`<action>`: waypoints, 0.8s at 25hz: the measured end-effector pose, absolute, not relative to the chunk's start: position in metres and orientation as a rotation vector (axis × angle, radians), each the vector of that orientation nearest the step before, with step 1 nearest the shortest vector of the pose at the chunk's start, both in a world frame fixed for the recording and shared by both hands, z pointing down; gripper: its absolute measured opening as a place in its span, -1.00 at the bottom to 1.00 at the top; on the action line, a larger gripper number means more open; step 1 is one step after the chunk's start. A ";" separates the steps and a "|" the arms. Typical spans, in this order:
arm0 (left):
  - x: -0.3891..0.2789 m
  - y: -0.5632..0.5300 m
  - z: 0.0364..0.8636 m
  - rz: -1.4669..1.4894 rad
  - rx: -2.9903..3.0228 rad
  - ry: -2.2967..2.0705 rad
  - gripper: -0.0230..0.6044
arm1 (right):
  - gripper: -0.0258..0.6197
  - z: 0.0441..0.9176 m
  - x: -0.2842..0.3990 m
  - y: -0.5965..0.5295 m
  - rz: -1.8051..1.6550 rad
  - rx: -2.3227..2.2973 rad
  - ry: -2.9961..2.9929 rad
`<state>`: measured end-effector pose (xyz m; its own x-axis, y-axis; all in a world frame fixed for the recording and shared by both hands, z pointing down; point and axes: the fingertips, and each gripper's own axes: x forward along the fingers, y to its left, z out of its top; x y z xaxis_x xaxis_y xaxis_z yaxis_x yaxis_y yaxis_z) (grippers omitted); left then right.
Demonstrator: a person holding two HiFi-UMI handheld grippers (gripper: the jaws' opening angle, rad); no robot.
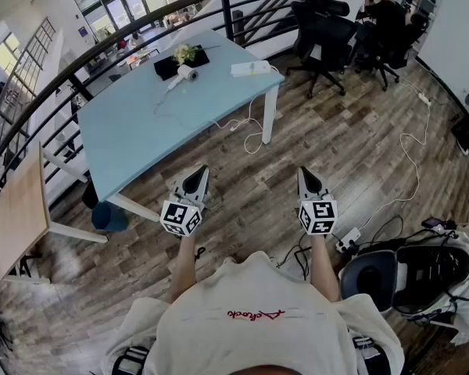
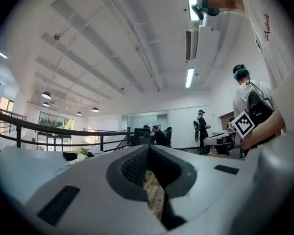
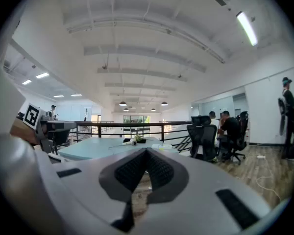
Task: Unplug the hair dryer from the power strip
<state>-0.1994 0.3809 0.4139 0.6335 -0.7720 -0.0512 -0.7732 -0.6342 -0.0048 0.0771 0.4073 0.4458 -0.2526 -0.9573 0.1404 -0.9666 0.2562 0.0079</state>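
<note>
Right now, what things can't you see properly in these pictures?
- Head view: whether the hair dryer is plugged into the power strip; both are too far away and too small.
- Right gripper view: the same two are tiny on the table; no plug shows.
- Left gripper view: the body of the left gripper hides most of the table.
- Head view: the black thing beside the hair dryer is too small to name.

The right gripper (image 3: 146,152) has its fingers (image 3: 130,173) pressed together, empty. Beyond them at twelve o'clock lies the pale blue tabletop (image 3: 95,149) with the hair dryer (image 3: 132,142) on it. The white power strip (image 3: 161,146) lies near it at one o'clock, and office chairs (image 3: 206,136) stand at two o'clock.
</note>
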 end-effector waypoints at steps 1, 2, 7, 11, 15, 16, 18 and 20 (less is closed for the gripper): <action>-0.199 0.386 0.417 0.066 -2.823 1.336 -0.90 | -0.87 0.449 0.076 0.413 0.132 1.840 -2.395; -0.198 0.390 0.419 0.064 -2.830 1.340 -0.90 | -0.87 0.451 0.076 0.418 0.142 1.836 -2.395; -0.192 0.411 0.428 0.057 -2.852 1.349 -0.90 | -0.87 0.464 0.072 0.438 0.174 1.802 -2.402; -0.188 0.417 0.429 0.049 -2.853 1.357 -0.90 | -0.86 0.467 0.070 0.443 0.181 1.778 -2.416; -0.182 0.423 0.430 0.046 -2.858 1.374 -0.90 | -0.86 0.467 0.072 0.446 0.197 1.751 -2.451; -0.178 0.425 0.431 0.045 -2.859 1.375 -0.90 | -0.87 0.466 0.073 0.447 0.199 1.748 -2.465; -0.172 0.427 0.431 0.043 -2.857 1.380 -0.90 | -0.86 0.465 0.077 0.448 0.192 1.741 -2.486; -0.167 0.427 0.431 0.044 -2.854 1.391 -0.90 | -0.86 0.465 0.081 0.448 0.182 1.730 -2.495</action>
